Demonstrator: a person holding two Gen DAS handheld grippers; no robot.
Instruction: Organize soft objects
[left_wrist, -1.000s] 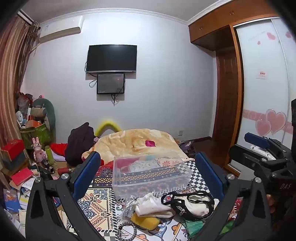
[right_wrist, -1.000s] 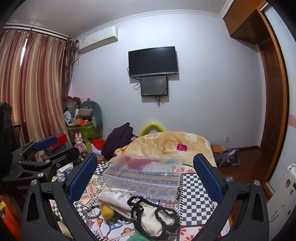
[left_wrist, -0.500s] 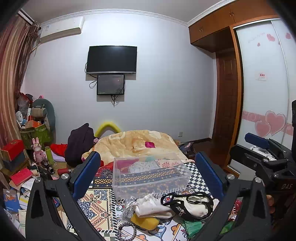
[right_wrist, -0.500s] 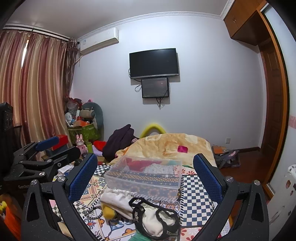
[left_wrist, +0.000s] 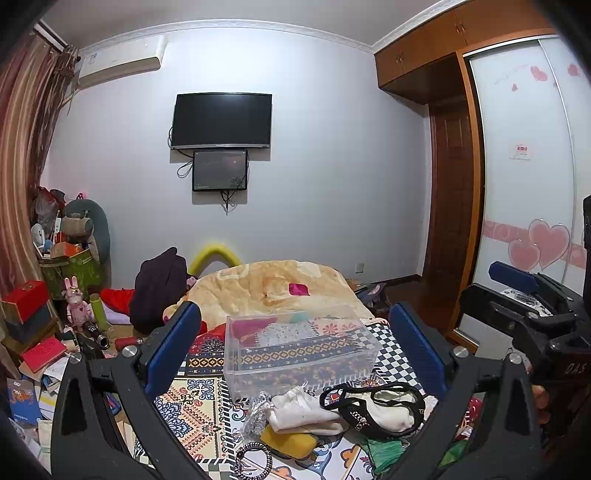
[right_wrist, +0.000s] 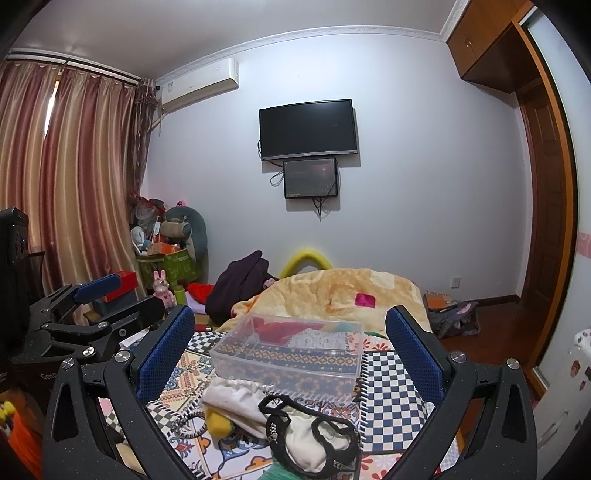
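Left hand-held gripper (left_wrist: 295, 347): held above the near end of the bed, its fingers spread wide and holding nothing; the clear box shows in the gap between them.
Right hand-held gripper (right_wrist: 290, 350): level with the left one, also spread wide and empty; its dark frame shows at the right edge of the left wrist view.
Soft pile: a white cloth pouch (left_wrist: 301, 408), a black strap item (right_wrist: 314, 435) draped over pale fabric, a yellow sponge (left_wrist: 290, 441) and a beaded bracelet (left_wrist: 253, 456) lie bunched on the patterned bedspread (left_wrist: 195, 410), just in front of the box.
Clear box (left_wrist: 299, 350): open-topped and see-through; whether anything already lies inside cannot be told, since the bedspread pattern shows through it.
Step in hand: judged to be the approach to a first pick, nothing yet sorted.
Doing it well: likely best to take the topmost piece, pinching a bunched fold rather than a loose loop, since the strap may snag its neighbours and drag them along.
Edges: the pile sits near the foot of the bed; a pull toward the camera could tip pieces off.
Open room: space above the box looks free; clutter (left_wrist: 55, 332) crowds the floor to the left, a wardrobe (left_wrist: 524, 184) stands to the right.
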